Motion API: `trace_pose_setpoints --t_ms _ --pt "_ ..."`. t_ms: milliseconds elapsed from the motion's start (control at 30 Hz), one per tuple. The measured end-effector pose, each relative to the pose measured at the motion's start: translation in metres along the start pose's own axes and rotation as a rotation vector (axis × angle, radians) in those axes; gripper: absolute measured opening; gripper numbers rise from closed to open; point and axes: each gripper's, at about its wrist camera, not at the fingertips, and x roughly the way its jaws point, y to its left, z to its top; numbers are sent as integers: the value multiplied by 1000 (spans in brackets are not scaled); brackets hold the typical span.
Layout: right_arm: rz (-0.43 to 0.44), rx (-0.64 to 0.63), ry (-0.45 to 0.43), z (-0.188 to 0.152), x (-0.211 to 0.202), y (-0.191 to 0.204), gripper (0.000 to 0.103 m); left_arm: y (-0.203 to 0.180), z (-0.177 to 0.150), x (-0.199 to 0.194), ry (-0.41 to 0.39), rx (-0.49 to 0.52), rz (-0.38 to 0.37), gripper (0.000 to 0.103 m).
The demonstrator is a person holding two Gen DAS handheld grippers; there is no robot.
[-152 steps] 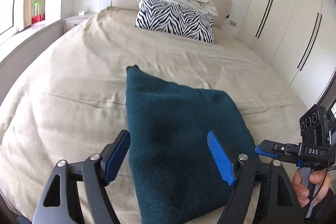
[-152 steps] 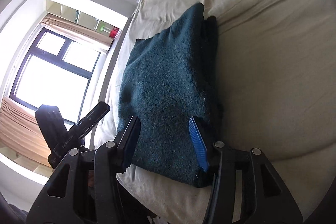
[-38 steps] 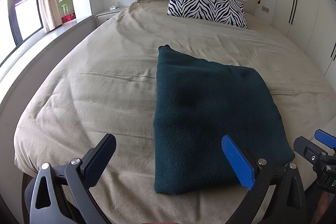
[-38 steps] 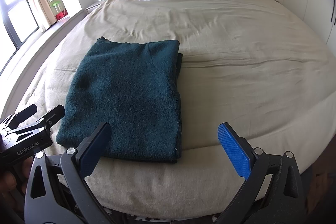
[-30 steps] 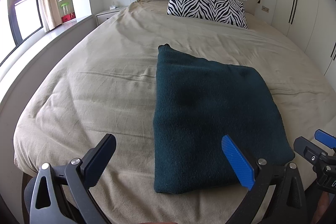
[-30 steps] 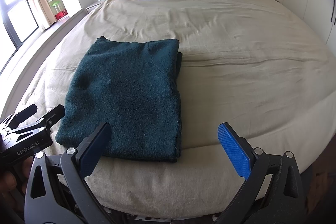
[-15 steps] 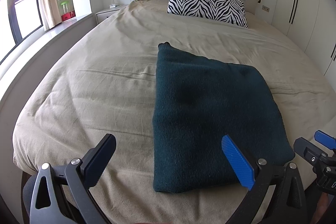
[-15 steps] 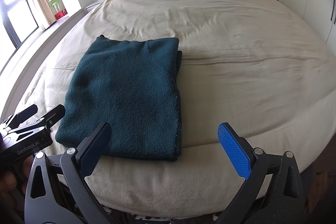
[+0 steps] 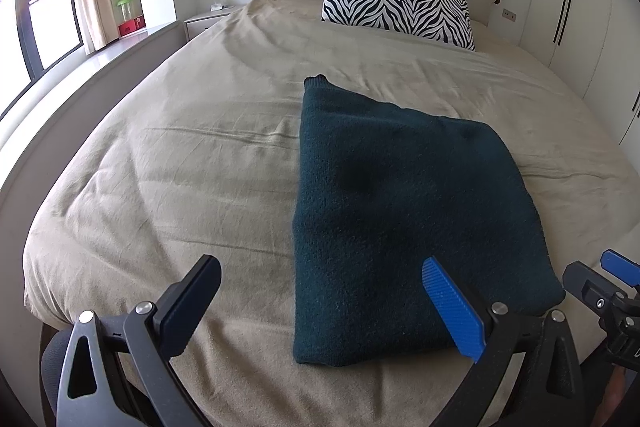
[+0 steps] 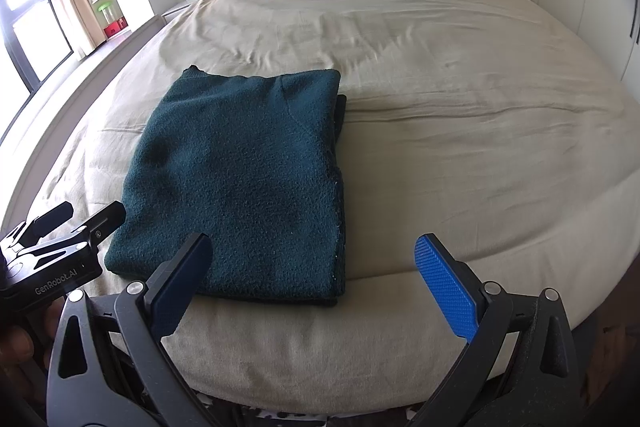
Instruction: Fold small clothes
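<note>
While both spread, left claw and right claw before folded sweater.

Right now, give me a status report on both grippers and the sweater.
Left gripper open, empty. Right gripper open, empty. Dark green sweater folded flat on the beige bed cover, near the foot edge. Nothing in the way.
</note>
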Motion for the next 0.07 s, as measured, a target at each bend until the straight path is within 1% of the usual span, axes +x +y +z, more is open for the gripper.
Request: trace_pose_setpoints --t_ms 67 --pt "1 3 2 0 0 -1 103 1 0 0 1 -3 0 103"
